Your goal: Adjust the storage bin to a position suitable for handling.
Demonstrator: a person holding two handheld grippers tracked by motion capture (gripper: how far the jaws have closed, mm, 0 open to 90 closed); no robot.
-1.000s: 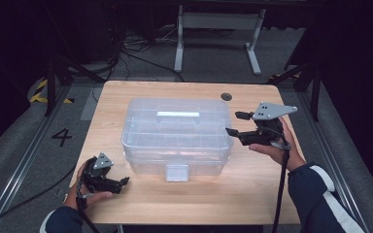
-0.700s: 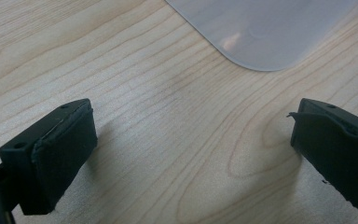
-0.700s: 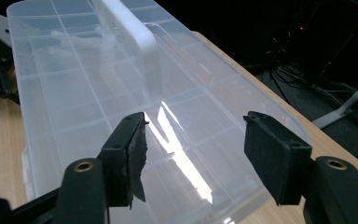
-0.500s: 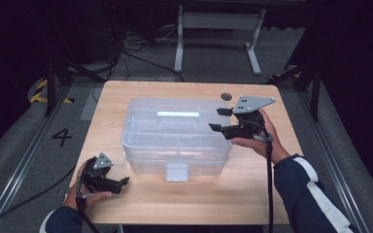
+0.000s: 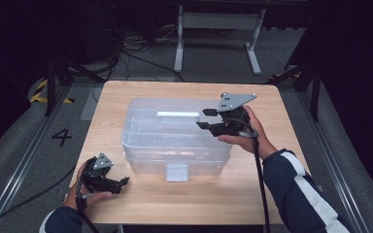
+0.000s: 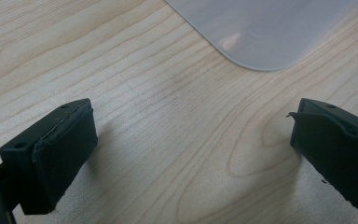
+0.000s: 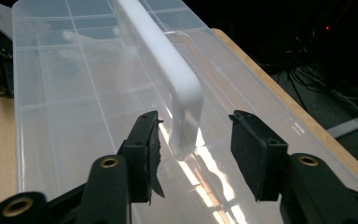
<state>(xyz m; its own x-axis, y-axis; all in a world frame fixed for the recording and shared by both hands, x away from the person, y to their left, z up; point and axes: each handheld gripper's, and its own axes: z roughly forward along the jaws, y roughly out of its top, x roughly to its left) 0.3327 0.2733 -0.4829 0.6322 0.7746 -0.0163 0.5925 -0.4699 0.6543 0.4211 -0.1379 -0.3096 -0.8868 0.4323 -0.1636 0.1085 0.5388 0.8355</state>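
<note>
Right gripper (image 7: 193, 140), jaws apart, straddles the white handle (image 7: 168, 70) of a clear box (image 5: 175, 136); left gripper (image 5: 121, 182), unclenched, rests at seven o'clock.

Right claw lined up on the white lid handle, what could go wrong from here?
1. The right claw is open astride the end of the white handle, not its middle; closing there could tilt the clear plastic box when lifted, or the pads could slip off.
2. The left claw rests open on the wooden table, apart from the box, so nothing steadies it.
3. The front latch looks shut; pulling the handle may lift the whole box.
</note>
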